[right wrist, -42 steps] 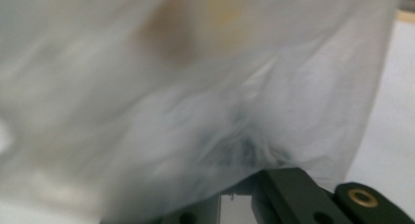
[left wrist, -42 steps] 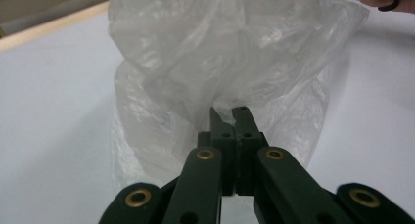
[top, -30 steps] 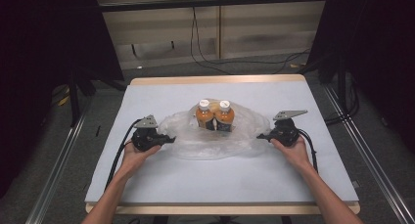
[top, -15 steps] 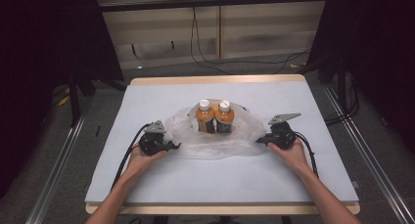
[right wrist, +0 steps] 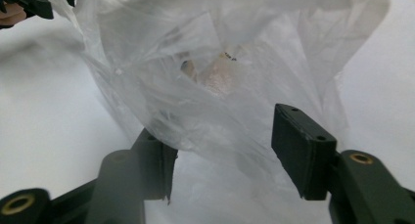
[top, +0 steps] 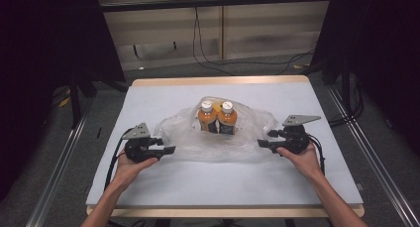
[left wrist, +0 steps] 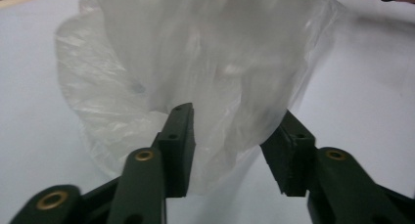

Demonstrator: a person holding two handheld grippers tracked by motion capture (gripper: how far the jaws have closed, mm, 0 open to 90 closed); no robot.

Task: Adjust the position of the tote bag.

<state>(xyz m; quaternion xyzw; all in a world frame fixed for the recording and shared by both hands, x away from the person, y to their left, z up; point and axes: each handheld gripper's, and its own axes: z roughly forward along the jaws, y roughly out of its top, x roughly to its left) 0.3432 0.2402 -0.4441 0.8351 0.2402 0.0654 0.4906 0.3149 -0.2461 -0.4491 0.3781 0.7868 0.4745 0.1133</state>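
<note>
Forearms cut off at bottom edge in high view. Left gripper (top: 168,149) and right gripper (top: 264,143) at opposite ends of plastic bag (top: 181,138); jaws of both have just been opening, now spread, loose film between pads, not pinched. Bag thin, translucent, crumpled, mid-table (top: 148,95). Inside: two orange bottles (top: 217,119), white caps, upright, touching; labels unreadable through film.

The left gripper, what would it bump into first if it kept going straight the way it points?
Most likely the crinkly clear plastic bag: the left gripper has just been opening, and a loose fold hangs between its parted jaws. Two orange bottles with white caps stand farther on.
</note>
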